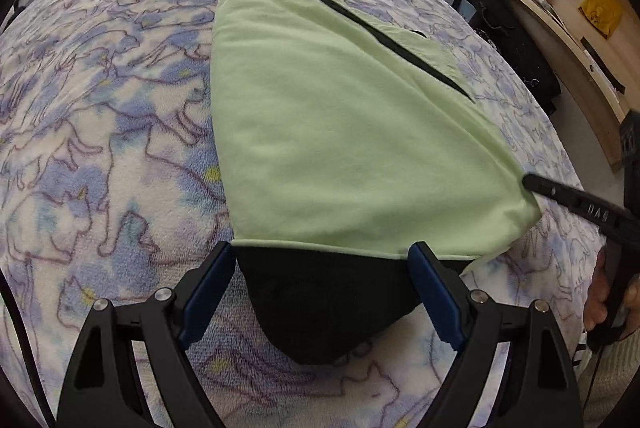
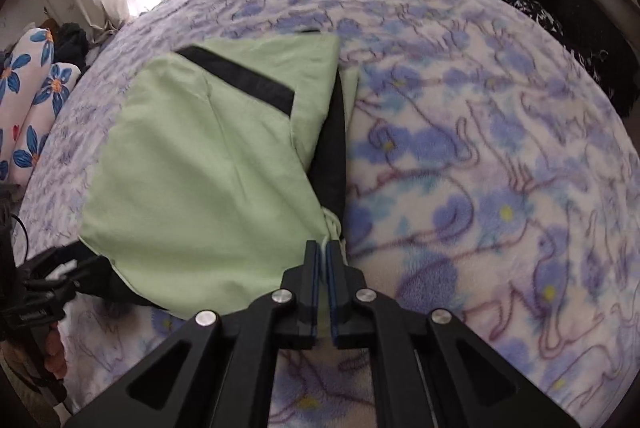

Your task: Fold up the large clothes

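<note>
I see the green garment (image 1: 352,132) lying partly folded on the bed blanket (image 1: 100,116), with its long axis running from me toward the window. Its black lining (image 1: 320,304) shows at the near end. This near edge lies directly between the 2 fingers of my left gripper (image 1: 322,268), so the left one is nearer to the middle of the hem. Its jaws stand wide apart, released, one on each side of the black part, and I do not see the pads (image 1: 430,284) pressing on the cloth.

My right gripper (image 2: 322,260) is at the near right corner of the garment. Its jaws are clenched nearly together, and a small bunch of green cloth sits at the fingertips, so I judge it is grasping this corner. The rest of the garment spreads away to the left of it. For the next fold, I think the left jaws must close on the hem first.
</note>
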A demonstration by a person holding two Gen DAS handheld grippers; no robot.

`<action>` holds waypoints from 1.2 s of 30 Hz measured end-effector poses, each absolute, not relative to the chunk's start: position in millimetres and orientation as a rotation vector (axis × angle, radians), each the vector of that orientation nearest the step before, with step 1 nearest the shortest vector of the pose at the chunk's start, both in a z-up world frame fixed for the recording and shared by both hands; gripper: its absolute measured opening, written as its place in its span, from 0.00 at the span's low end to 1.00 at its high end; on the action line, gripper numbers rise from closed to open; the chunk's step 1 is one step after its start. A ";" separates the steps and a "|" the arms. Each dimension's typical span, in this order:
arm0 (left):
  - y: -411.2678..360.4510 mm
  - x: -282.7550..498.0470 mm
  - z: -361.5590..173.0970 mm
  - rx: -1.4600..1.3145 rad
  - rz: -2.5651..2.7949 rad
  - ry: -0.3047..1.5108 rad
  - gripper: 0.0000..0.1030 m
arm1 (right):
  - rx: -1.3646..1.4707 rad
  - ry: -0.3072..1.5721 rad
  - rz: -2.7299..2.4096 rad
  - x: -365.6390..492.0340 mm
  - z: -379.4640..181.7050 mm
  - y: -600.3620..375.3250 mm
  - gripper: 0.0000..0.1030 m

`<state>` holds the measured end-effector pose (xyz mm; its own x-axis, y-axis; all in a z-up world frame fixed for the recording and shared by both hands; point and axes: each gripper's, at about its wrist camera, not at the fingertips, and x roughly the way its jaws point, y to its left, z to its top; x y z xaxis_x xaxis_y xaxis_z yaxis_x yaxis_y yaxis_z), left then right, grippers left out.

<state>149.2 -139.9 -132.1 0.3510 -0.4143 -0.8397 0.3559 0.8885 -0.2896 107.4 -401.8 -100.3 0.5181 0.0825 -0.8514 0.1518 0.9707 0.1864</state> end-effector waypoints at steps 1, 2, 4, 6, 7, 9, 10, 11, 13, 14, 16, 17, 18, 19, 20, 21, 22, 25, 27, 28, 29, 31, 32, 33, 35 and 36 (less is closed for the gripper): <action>-139.2 152.0 -129.4 -0.069 -0.505 1.112 0.84 | 0.281 1.007 -0.025 111.7 -93.4 -404.6 0.24; -137.5 156.0 -126.7 -0.084 -0.511 1.116 0.84 | 0.317 0.989 -0.013 118.4 -87.1 -408.4 0.32; -132.7 165.0 -120.6 -0.118 -0.518 1.102 0.84 | 0.383 0.955 -0.013 137.8 -77.8 -418.0 0.48; -123.5 179.3 -114.1 -0.166 -0.513 1.092 0.84 | 0.407 0.944 -0.003 158.5 -77.9 -422.5 0.48; -119.4 184.9 -112.1 -0.186 -0.512 1.086 0.84 | 0.426 0.952 -0.004 172.8 -81.7 -426.2 0.48; -111.1 199.2 -110.2 -0.217 -0.495 1.073 0.84 | 0.476 0.980 -0.002 194.8 -93.7 -433.5 0.48; -107.7 208.1 -110.8 -0.226 -0.481 1.071 0.84 | 0.499 0.995 -0.004 203.6 -100.7 -437.1 0.48; -105.5 215.1 -111.9 -0.232 -0.473 1.069 0.84 | 0.518 1.008 -0.005 211.4 -106.9 -439.5 0.48; -101.8 228.4 -117.1 -0.244 -0.463 1.077 0.84 | 0.530 1.037 -0.010 224.7 -118.0 -439.5 0.48; -100.6 235.7 -121.4 -0.254 -0.461 1.089 0.84 | 0.531 1.046 -0.011 229.2 -122.3 -438.8 0.48; -100.0 246.8 -130.3 -0.267 -0.454 1.112 0.84 | 0.521 1.065 -0.010 237.0 -129.5 -435.5 0.48; -99.3 251.0 -134.6 -0.270 -0.453 1.121 0.84 | 0.511 1.075 -0.012 241.5 -132.9 -432.3 0.48; -100.5 255.1 -138.5 -0.274 -0.453 1.127 0.84 | 0.504 1.079 -0.009 244.0 -135.2 -430.2 0.48; -102.5 256.8 -141.0 -0.277 -0.456 1.128 0.84 | 0.490 1.083 -0.005 245.3 -136.5 -427.4 0.46; -103.9 258.4 -143.1 -0.279 -0.459 1.128 0.84 | 0.455 1.080 0.002 247.4 -137.4 -421.2 0.26; -105.3 260.5 -144.8 -0.281 -0.463 1.128 0.84 | 0.411 1.083 0.003 248.4 -137.0 -416.3 0.13; -107.4 262.0 -146.2 -0.280 -0.466 1.127 0.84 | 0.354 1.080 -0.007 248.6 -135.8 -409.7 0.06; -115.8 264.1 -144.5 -0.264 -0.481 1.124 0.84 | 0.244 1.031 -0.063 239.0 -121.9 -402.3 0.04; -121.2 264.1 -142.0 -0.247 -0.492 1.117 0.84 | 0.274 0.963 -0.108 221.7 -104.8 -409.4 0.03; -124.0 262.7 -141.3 -0.237 -0.507 1.112 0.84 | 0.282 0.949 -0.121 216.9 -103.8 -413.4 0.03; -128.0 261.8 -142.8 -0.227 -0.519 1.112 0.84 | 0.283 0.961 -0.129 216.5 -108.7 -416.7 0.03; -136.6 261.9 -148.8 -0.211 -0.534 1.125 0.84 | 0.291 1.043 -0.149 222.1 -137.1 -422.6 0.04; -139.9 262.0 -152.1 -0.208 -0.538 1.134 0.84 | 0.287 1.078 -0.150 224.9 -152.9 -422.9 0.04; -140.9 261.5 -153.4 -0.208 -0.539 1.136 0.84 | 0.282 1.080 -0.148 224.6 -158.1 -422.2 0.05; -142.7 261.5 -153.2 -0.207 -0.535 1.144 0.84 | 0.294 1.072 -0.147 222.4 -152.3 -423.6 0.09; -142.8 260.4 -150.9 -0.198 -0.526 1.140 0.84 | 0.301 1.066 -0.153 220.1 -145.5 -423.9 0.11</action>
